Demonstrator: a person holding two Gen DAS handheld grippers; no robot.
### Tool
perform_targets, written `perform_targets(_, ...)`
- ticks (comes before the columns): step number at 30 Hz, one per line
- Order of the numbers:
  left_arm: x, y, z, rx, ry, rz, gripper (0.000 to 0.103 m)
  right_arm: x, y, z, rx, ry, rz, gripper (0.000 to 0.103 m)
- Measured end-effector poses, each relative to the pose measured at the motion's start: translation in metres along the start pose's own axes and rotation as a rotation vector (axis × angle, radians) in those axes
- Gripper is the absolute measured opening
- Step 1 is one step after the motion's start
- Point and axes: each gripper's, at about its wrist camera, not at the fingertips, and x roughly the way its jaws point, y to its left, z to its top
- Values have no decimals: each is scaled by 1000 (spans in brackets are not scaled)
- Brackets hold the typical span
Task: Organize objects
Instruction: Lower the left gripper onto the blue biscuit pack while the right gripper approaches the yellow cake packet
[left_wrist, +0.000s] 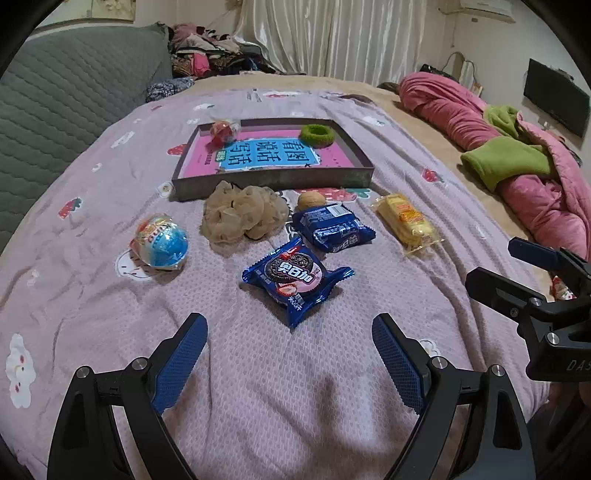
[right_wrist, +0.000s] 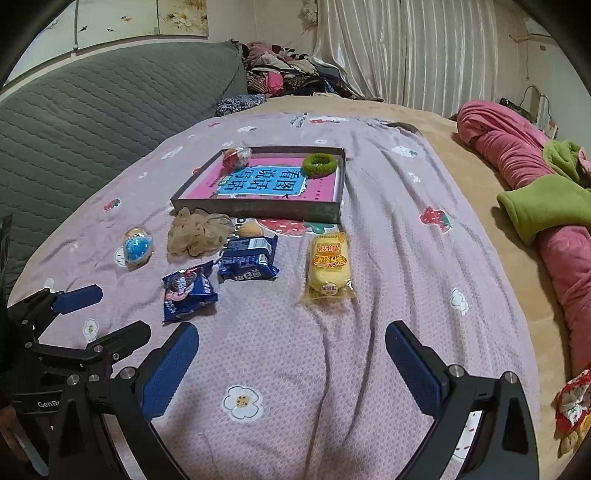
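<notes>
Both grippers hover with jaws wide apart over a bed strewn with snacks, holding nothing.

The landmark is the shallow tray (left_wrist: 273, 179) on the pink blanket (left_wrist: 258, 369): inside it lie a pink book (left_wrist: 266, 157), a red toy egg (left_wrist: 223, 131) at its far left corner and a green hair ring (left_wrist: 317, 136) at its far right. Just in front of the tray sit a beige scrunchie (left_wrist: 243, 214) and what looks like a walnut (left_wrist: 311, 200); nearer lie two blue cookie packs (left_wrist: 332, 227) (left_wrist: 293, 280), a blue toy egg (left_wrist: 162, 242) to the left, a yellow cake pack (right_wrist: 328, 266) to the right. The left gripper (left_wrist: 290, 350) and right gripper (right_wrist: 291, 354) hang nearest, short of the packs.
</notes>
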Motion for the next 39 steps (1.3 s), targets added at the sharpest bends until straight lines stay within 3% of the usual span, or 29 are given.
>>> perform_targets(10,29,-3,4,33,10,-13,91,25,-10,6,9,26,-6,102)
perform_targets(15,42,-1,8,0,22,-33,91,40,-14,10,17,38,-7,102)
perform_targets(26,72,-9,14,59,19,-44,91,71,-22,19,17,68,-20,102)
perform_targets(39,100,1,26,39,25,-61,91,111,-26,27,3,92,-38,102)
